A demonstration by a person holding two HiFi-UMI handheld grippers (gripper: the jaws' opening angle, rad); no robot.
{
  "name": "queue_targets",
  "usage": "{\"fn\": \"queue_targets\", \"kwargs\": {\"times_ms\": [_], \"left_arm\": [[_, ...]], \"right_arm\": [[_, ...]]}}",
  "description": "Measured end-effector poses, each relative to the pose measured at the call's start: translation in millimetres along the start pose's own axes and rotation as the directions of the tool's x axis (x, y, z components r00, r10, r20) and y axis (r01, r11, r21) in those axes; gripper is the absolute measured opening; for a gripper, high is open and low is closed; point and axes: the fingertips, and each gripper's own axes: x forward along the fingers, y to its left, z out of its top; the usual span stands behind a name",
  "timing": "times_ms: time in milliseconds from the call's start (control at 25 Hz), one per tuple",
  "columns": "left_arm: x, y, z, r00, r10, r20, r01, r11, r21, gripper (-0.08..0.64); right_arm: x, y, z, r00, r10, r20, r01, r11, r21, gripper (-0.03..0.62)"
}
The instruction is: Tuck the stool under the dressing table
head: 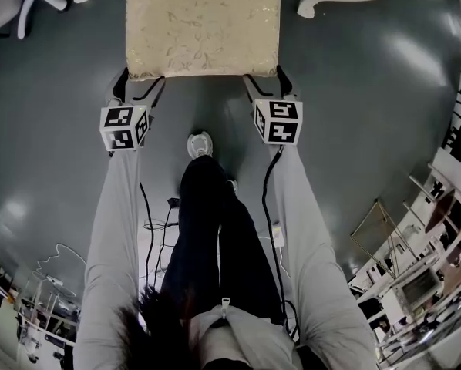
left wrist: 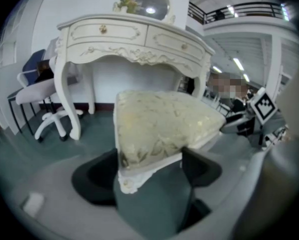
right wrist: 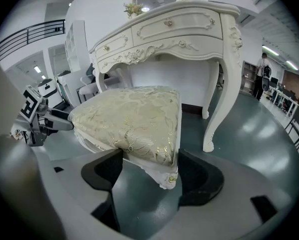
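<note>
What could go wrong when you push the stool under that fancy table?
1. The left gripper and right gripper each pinch only a near corner of the stool, so it might slip free or twist.
2. The stool must pass between the curved legs of the dressing table. A crooked push could knock one.

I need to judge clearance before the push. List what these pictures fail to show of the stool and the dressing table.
- Stool legs: the cushion covers them in the head view; the left gripper and right gripper views show only a seat corner.
- Dressing table top: cut off by the head view's upper edge; only feet show there.
- Mirror: cropped by the top edge in both gripper views.
</note>
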Motion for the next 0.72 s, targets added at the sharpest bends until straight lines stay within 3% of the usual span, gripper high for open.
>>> {"fn": "queue_targets", "kwargs": {"times_ms": [720], "left_arm": [[27, 14, 31, 1.0, -0.009, -0.023, 0.01, 0.999, 0.034, 0.399]], "right_arm": [[22, -14, 28, 1.0, -0.018, -0.019, 0.018, 1.0, 0.014, 0.347]]}}
